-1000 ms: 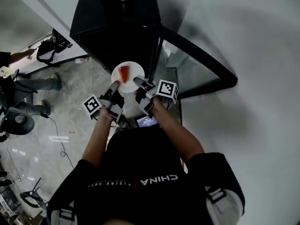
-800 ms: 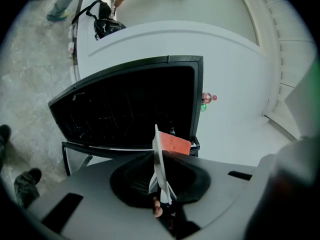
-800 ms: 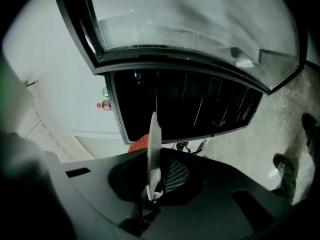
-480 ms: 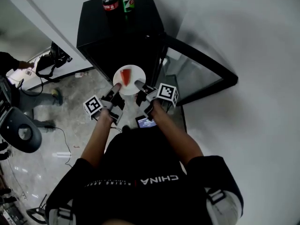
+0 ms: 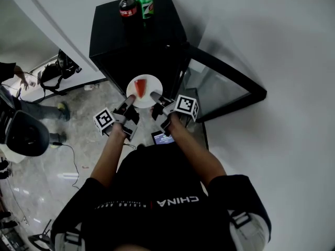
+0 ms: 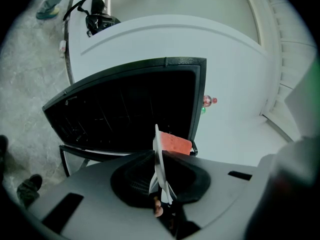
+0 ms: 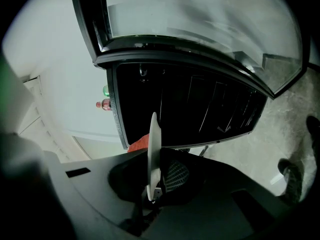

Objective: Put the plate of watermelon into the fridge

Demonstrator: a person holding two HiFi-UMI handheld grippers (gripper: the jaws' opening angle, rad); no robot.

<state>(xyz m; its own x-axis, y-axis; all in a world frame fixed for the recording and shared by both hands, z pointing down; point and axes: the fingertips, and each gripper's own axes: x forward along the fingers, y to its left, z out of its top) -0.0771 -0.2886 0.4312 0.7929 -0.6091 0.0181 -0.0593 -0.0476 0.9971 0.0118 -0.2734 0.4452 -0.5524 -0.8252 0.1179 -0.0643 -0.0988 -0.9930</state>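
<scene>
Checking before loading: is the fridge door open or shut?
Open: the glass door stands swung out beside the fridge, whose dark interior shows.

Soft, cool, fairly dim light fills the room, laying a gentle shadow on the pale wall [image 5: 272, 61] and a dull sheen on the floor [image 5: 78, 140]. The fridge [image 5: 138, 56] is almost black inside, its shelves barely readable, while its glass door [image 7: 200, 19] carries milky reflections. Both gripper views bulge strongly inside a dark round border, with blurred foregrounds.
</scene>
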